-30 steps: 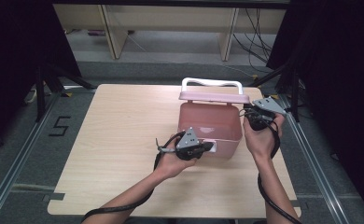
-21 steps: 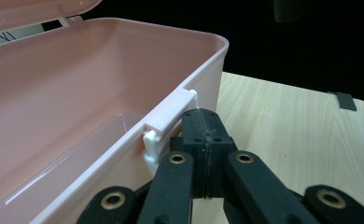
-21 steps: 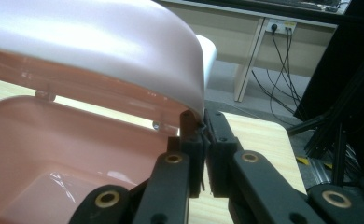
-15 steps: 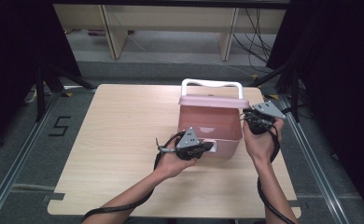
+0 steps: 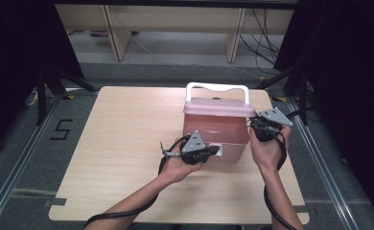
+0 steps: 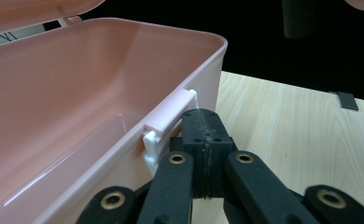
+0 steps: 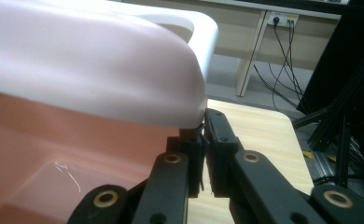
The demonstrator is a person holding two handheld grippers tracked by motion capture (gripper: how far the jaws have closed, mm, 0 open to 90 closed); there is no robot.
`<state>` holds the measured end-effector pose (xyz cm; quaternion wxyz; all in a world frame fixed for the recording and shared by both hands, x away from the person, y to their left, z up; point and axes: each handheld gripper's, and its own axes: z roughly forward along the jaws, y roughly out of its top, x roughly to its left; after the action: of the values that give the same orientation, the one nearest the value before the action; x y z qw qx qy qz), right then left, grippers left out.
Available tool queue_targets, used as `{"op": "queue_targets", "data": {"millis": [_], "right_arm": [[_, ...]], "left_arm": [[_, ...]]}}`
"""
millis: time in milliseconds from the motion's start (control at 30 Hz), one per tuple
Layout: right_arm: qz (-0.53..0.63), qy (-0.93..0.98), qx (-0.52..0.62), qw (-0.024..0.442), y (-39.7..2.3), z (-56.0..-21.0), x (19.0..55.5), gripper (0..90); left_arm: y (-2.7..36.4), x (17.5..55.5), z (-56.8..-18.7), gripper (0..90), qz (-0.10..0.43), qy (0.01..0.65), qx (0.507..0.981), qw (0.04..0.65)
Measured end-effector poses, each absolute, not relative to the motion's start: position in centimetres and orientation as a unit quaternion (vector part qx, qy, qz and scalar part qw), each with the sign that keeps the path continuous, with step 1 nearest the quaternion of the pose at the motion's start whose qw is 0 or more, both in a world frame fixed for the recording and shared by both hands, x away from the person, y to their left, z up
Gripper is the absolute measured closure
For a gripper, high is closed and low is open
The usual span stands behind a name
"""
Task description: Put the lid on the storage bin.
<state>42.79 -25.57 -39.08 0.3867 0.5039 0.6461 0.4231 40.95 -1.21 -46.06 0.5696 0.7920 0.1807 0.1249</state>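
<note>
- A pale wooden surface [image 5: 113, 143] is seen from above, with dark curtains at both sides and shelving legs and cables behind it.
- A pink box [image 5: 217, 134] is placed on the surface, directly ahead of both grippers; its lid [image 5: 218, 108] is raised, with a white handle [image 5: 217, 89] at the far edge.
- The left gripper [image 5: 214, 150] is held at the box's near front wall, its jaws shut together with nothing between them.
- In the left gripper view, the white latch [image 6: 153, 142] on the box rim is seen just to the left of the closed pads, touching or nearly so.
- The right gripper [image 5: 253, 125] is held at the lid's right corner; in the right gripper view the lid edge [image 7: 189, 126] is pinched between narrowly parted jaws.
</note>
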Motion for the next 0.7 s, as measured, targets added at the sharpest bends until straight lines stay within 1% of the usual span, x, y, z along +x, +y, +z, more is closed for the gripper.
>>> {"op": "queue_targets", "data": {"millis": [267,467,500,567,633,667,700], "right_arm": [[0.423,0.645,0.509,0.382,-25.5,-39.3,42.6,87.2],[0.421,0.646,0.510,0.381,-25.6,-39.6,42.6,87.4],[0.423,0.640,0.522,0.373,-25.4,-39.6,42.4,87.4],[0.416,0.648,0.515,0.377,-25.6,-39.8,42.5,87.4],[0.421,0.648,0.516,0.369,-25.6,-40.0,42.6,87.5],[0.419,0.647,0.512,0.380,-25.7,-40.2,42.6,87.7],[0.417,0.647,0.525,0.363,-25.5,-40.1,42.4,88.6]], "left_arm": [[-1.2,40.9,-46.0,89.1,0.123,0.187,0.790,0.571],[-0.9,40.7,-45.8,84.7,0.119,0.190,0.788,0.573],[-0.9,40.6,-45.7,84.6,0.120,0.188,0.784,0.579],[-0.8,40.3,-45.4,84.8,0.121,0.189,0.778,0.587],[-0.6,40.1,-44.9,85.4,0.127,0.192,0.772,0.592],[-0.5,40.1,-44.6,86.4,0.129,0.196,0.768,0.596],[-0.3,40.0,-44.3,87.7,0.134,0.202,0.767,0.595]]}}
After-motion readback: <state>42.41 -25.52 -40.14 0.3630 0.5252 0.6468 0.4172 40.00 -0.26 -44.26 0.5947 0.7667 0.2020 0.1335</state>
